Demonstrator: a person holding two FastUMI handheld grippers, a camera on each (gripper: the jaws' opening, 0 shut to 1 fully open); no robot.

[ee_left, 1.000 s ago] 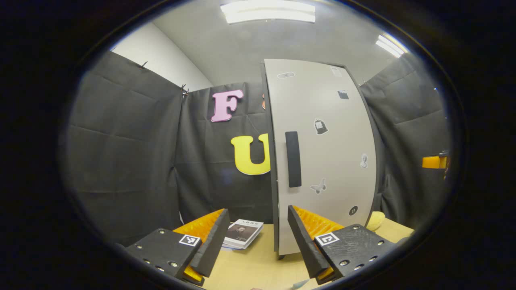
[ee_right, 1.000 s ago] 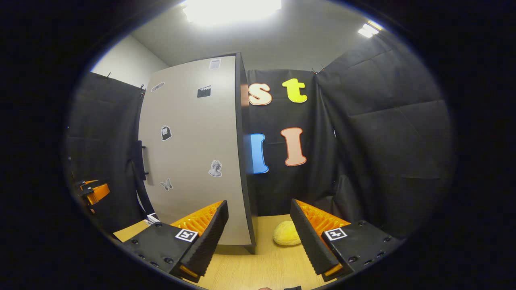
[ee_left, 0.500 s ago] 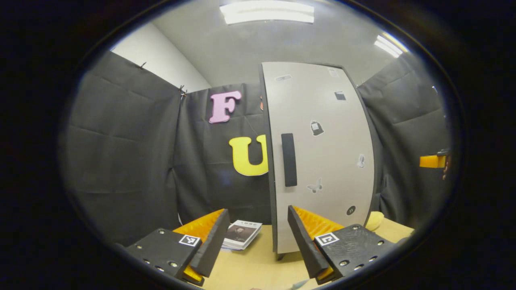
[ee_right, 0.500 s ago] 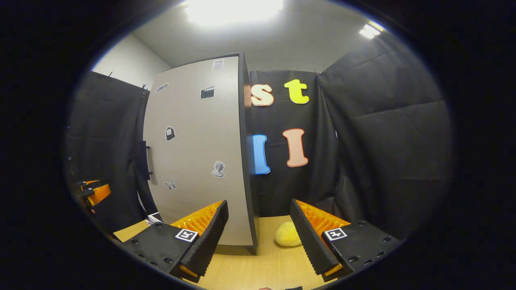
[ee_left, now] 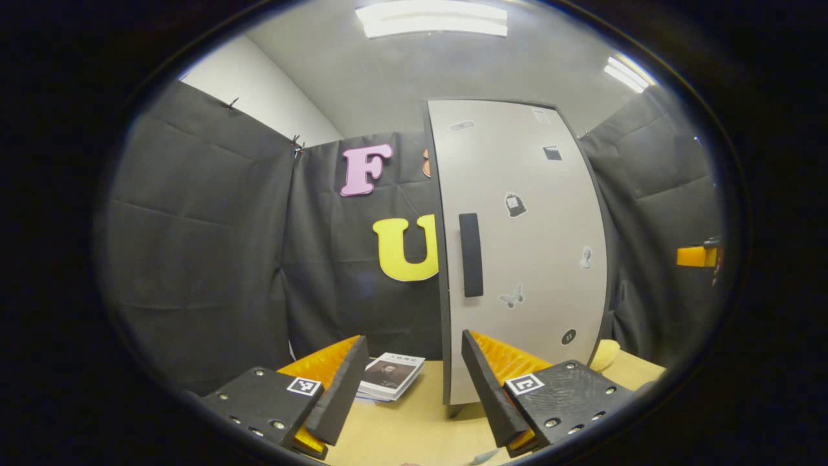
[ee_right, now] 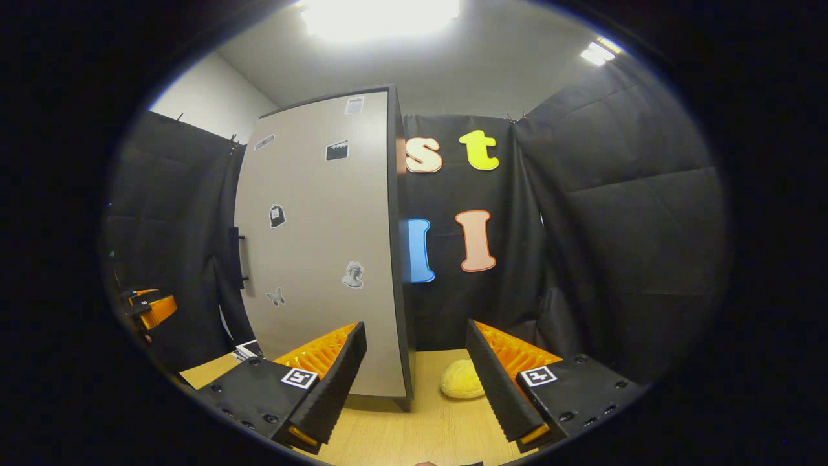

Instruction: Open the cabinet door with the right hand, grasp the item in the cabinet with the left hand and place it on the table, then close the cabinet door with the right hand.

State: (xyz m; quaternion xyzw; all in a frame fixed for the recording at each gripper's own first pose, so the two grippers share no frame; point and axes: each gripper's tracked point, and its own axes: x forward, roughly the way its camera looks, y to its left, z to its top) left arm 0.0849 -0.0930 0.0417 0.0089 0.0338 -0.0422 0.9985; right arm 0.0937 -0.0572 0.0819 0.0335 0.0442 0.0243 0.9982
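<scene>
Door's shut, both claws gaping and empty. Swing your right claw [ee_right: 414,382] over to the dark handle [ee_left: 471,255] on the cabinet door [ee_left: 524,246], straddle it squarely, then pull. Item's hidden inside, so park the left claw [ee_left: 411,388] nearby.

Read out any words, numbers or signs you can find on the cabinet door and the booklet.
Booklet cover: a line of print, too small to read.
Stickers on the cabinet door: small pictures; any lettering is too blurred to read.
</scene>
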